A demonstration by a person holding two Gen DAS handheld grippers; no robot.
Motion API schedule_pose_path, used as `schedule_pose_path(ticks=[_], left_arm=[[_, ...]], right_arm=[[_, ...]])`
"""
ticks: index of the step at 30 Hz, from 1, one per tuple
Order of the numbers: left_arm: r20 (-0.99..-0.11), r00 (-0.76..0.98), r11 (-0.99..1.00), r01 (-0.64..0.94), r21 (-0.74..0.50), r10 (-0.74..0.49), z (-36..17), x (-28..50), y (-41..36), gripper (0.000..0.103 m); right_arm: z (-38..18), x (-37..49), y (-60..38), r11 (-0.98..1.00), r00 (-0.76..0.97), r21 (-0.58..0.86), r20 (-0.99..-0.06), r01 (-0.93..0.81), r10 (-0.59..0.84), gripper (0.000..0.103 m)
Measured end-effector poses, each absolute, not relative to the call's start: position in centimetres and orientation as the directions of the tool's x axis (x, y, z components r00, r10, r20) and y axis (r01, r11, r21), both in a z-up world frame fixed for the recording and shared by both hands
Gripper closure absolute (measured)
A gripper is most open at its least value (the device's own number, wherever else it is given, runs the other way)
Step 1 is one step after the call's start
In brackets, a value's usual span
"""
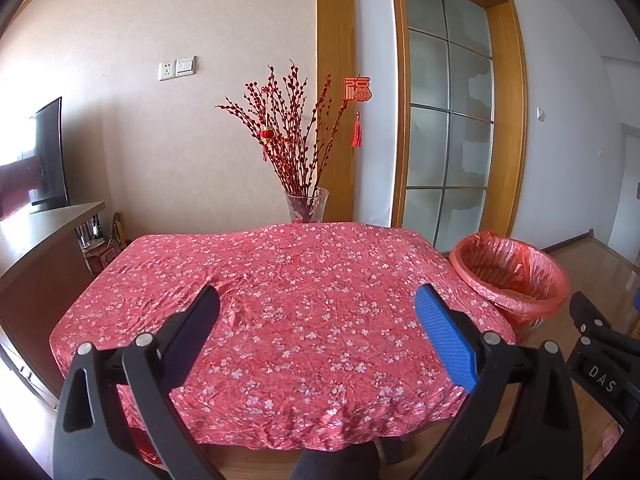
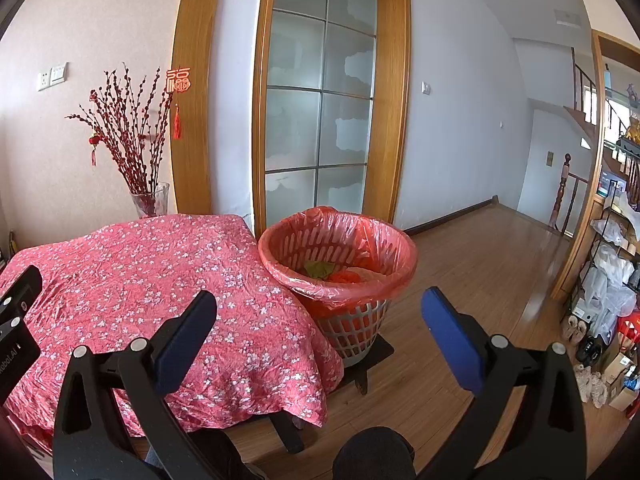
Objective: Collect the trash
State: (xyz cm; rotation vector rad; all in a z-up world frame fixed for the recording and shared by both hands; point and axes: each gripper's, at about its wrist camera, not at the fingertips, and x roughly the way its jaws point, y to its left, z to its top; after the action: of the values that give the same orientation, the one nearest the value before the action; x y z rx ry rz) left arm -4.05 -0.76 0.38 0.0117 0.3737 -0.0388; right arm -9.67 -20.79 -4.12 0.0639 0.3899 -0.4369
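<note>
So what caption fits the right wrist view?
Open right gripper faces a bin holding trash, beside the table.

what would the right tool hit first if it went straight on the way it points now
Probably the bin. The open right tool points at its near rim, just past the table corner, with nothing between. Depth is unclear, so it might pass over the rim into the red liner.
</note>
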Motion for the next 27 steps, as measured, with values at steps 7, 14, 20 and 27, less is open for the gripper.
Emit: schedule_pose_path(ticks=[7,14,20,27], left_arm=[[-0.367,0.930,0.999,0.041,0.005,-0.037,0.33,-4.11,-0.89,0.007],[-0.368,0.929,0.999,0.043,0.004,-0.038,0.21,-4.05,-0.96,0.007],[-0.369,0.928,0.999,0.044,0.004,-0.039,0.14,-4.03,-0.90,0.007],[-0.378,0.925,0.999,0.042,0.006,-0.037,-0.37,-3.89,-0.93,0.007]], right_arm=[[-4.09,-9.67,-20.76,0.905,0.833,-0.022,-0.382,0.425,-0.400,0.002],[-4.20,-9.66,-20.74,0.905,0.833,-0.022,-0.383,0.424,-0.400,0.002],[-4.34,-9.71,-20.71,0.905,0.832,-0.019,-0.386,0.425,-0.399,0.002],[-4.57,-9.68,-20.75,0.906,0.831,-0.019,-0.390,0.423,-0.396,0.002]])
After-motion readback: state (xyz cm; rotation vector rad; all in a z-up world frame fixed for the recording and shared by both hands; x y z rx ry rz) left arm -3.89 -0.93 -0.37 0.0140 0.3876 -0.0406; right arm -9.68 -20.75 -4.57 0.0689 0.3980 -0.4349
